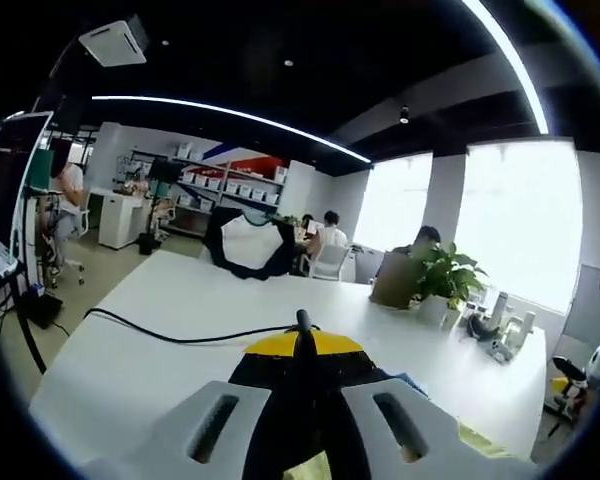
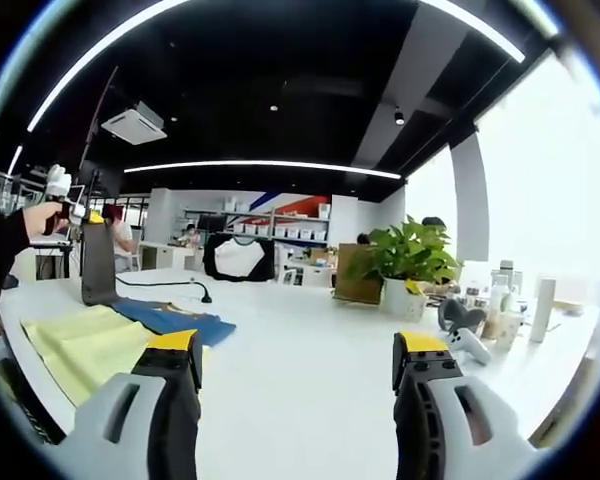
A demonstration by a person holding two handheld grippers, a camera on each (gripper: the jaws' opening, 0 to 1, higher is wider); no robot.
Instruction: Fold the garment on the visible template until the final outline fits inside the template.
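Note:
A yellow-green template (image 2: 75,350) lies flat on the white table (image 2: 310,390), at the left of the right gripper view. A blue garment (image 2: 180,322) lies along its far edge. My left gripper (image 1: 302,345) is shut, with dark cloth between and below its jaws. In the right gripper view a hand in a dark sleeve holds the left gripper (image 2: 85,215) up at the far left. A dark flap of the garment (image 2: 98,262) hangs from it down to the table. My right gripper (image 2: 298,345) stands open above bare table, right of the garment, with nothing between its fingers.
A black cable (image 1: 180,335) runs across the table beyond the garment. A potted plant (image 2: 405,262), a white controller (image 2: 465,338) and bottles (image 2: 500,295) stand at the right. A black-and-white garment (image 1: 248,245) and seated people are at the table's far end.

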